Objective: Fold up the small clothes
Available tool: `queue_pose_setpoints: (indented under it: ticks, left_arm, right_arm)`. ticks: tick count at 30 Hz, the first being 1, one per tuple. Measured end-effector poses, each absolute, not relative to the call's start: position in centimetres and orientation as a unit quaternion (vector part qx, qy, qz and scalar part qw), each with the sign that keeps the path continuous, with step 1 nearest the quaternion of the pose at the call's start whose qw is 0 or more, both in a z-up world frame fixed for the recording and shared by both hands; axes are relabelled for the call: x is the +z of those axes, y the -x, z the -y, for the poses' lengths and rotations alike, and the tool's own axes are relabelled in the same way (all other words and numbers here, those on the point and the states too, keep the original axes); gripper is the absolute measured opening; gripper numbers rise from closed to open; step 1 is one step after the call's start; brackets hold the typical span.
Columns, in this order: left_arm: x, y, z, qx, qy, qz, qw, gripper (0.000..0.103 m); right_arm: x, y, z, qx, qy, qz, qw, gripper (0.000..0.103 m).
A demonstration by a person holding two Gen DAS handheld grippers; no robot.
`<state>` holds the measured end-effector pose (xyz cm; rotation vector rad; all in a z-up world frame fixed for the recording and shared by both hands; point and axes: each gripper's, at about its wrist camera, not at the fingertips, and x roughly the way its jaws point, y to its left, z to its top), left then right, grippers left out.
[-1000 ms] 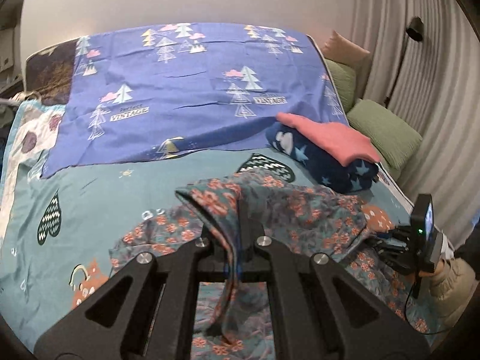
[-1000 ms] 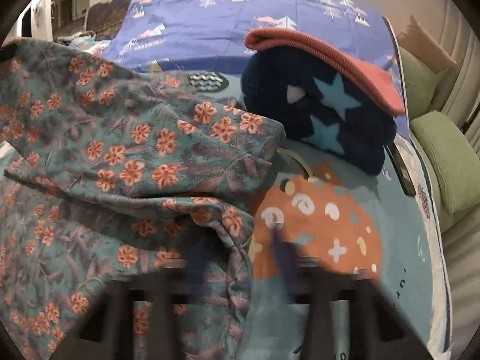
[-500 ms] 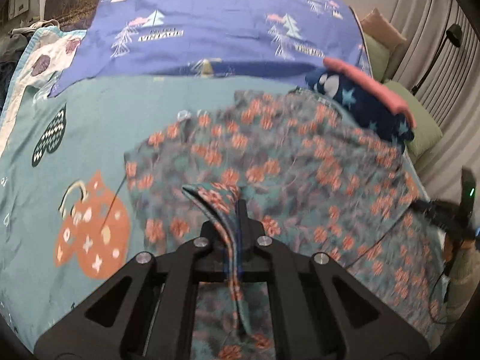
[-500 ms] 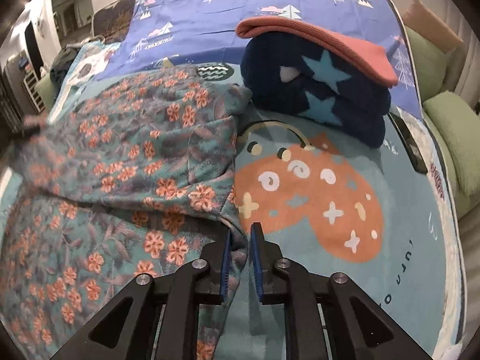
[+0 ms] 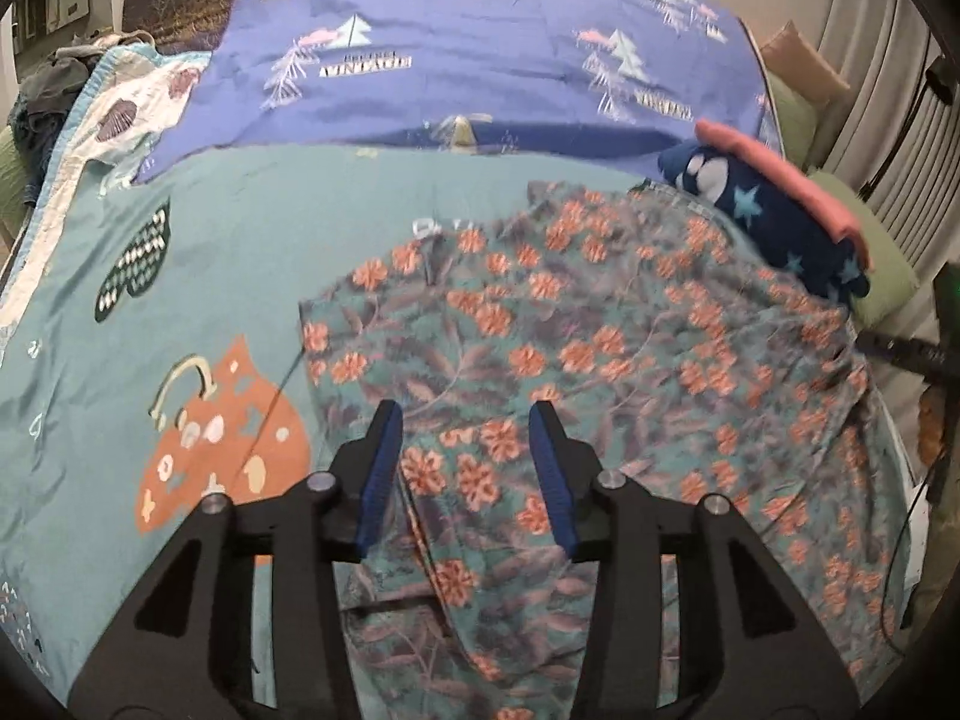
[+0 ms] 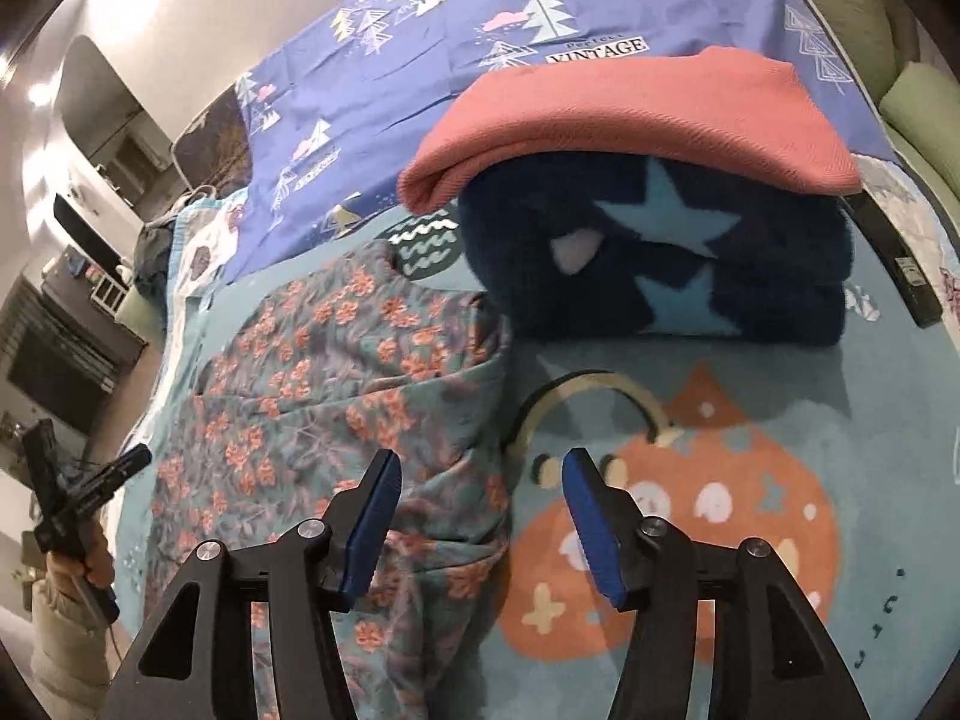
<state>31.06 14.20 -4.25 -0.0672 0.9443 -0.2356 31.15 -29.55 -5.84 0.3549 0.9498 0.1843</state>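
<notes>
A teal garment with orange flowers [image 5: 600, 360] lies spread on the teal bedspread [image 5: 240, 252]. My left gripper [image 5: 465, 420] hovers over the garment's near left part; its jaws are opening, the cloth lies under them and the pads do not press it. In the right wrist view the same floral garment [image 6: 336, 396] lies at the left. My right gripper [image 6: 480, 468] stands over its right edge, jaws opening, pads off the cloth. A folded stack, a navy star garment [image 6: 690, 264] under a pink one [image 6: 630, 114], sits just beyond.
A purple blanket with tree prints [image 5: 480, 48] covers the far half of the bed. Green cushions [image 5: 882, 252] lie along the right side by the curtain. A dark remote [image 6: 900, 264] rests right of the stack. A sleeved hand holding the other gripper [image 6: 66, 516] shows at left.
Both grippers were shut on folds of the floral garment; now both have let go. The left came down, and the garment now lies flat on the bed.
</notes>
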Motion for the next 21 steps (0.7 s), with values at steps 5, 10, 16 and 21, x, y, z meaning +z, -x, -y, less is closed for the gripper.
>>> queue_pose_setpoints:
  ticks: [5,10,16,21]
  left_arm:
    - [-6.6,-32.5,-14.1,-0.102,0.036,-0.472,0.875,0.046]
    - [-7.0,-33.0,-13.9,-0.106,0.041,-0.467,0.877,0.020]
    - [-3.9,-31.6,-13.4,-0.129,0.032,-0.406,0.904,0.000]
    - [-2.0,-32.6,-14.4,-0.124,0.041,-0.397,0.908,0.000]
  right_arm:
    - [-6.9,-32.8,30.6,0.079,-0.208,-0.460,0.860,0.057]
    - [-7.0,-34.4,30.1,0.101,-0.231,-0.449,0.857,0.056]
    - [-5.1,-34.5,27.6,0.086,-0.171,-0.401,0.896,0.003]
    - [-3.8,-35.6,28.2,0.071,-0.175,-0.385,0.903,0.003]
